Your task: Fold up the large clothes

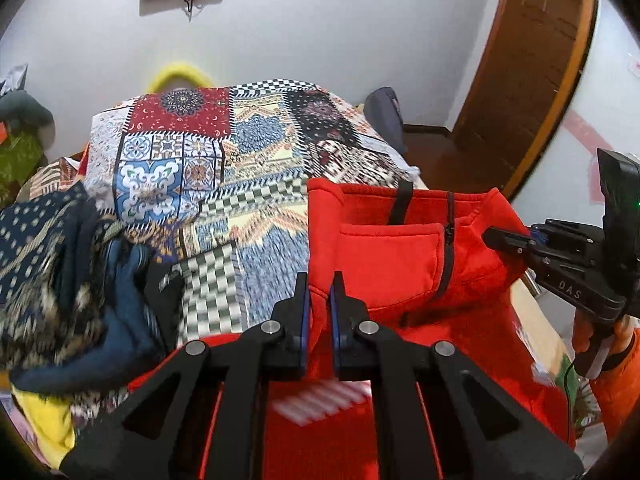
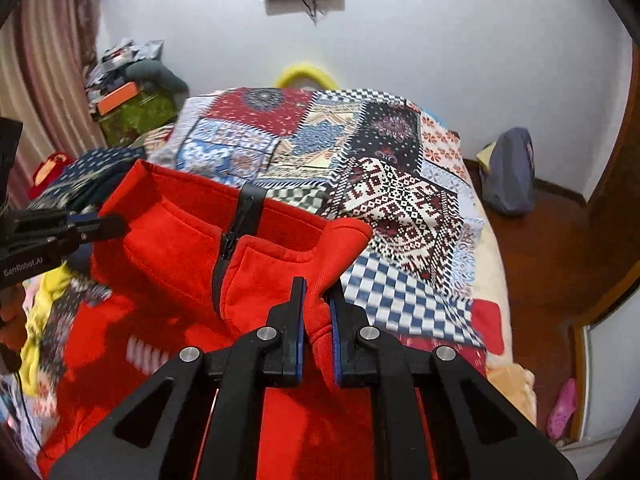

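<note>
Left claw: the left gripper (image 1: 320,280) is pinching the red fleece jacket (image 1: 400,256) at its collar edge, fabric bunching between the two blue-padded fingers (image 1: 303,300).
Right claw: the right gripper (image 2: 318,284) is clamping the other collar side of the jacket (image 2: 168,248), a ridge of red cloth squeezing between its fingers (image 2: 298,304).
Left claw from the right wrist: it is showing at nine o'clock (image 2: 108,226), its tips meeting the collar's far edge.
Right claw from the left wrist: it is showing at three o'clock (image 1: 496,238), its tips touching the collar.
Jacket: it is hanging between both claws over the near end of the bed, collar up, the dark zipper (image 1: 446,256) running down the middle and partly undone at the neck.
Bedspread: a patchwork cover (image 1: 224,168) is lying behind the jacket toward twelve o'clock.
Clothes pile: dark blue patterned garments (image 1: 52,264) are sitting at nine o'clock in the left wrist view.
Door: a brown wooden door (image 1: 528,76) is standing at two o'clock.
</note>
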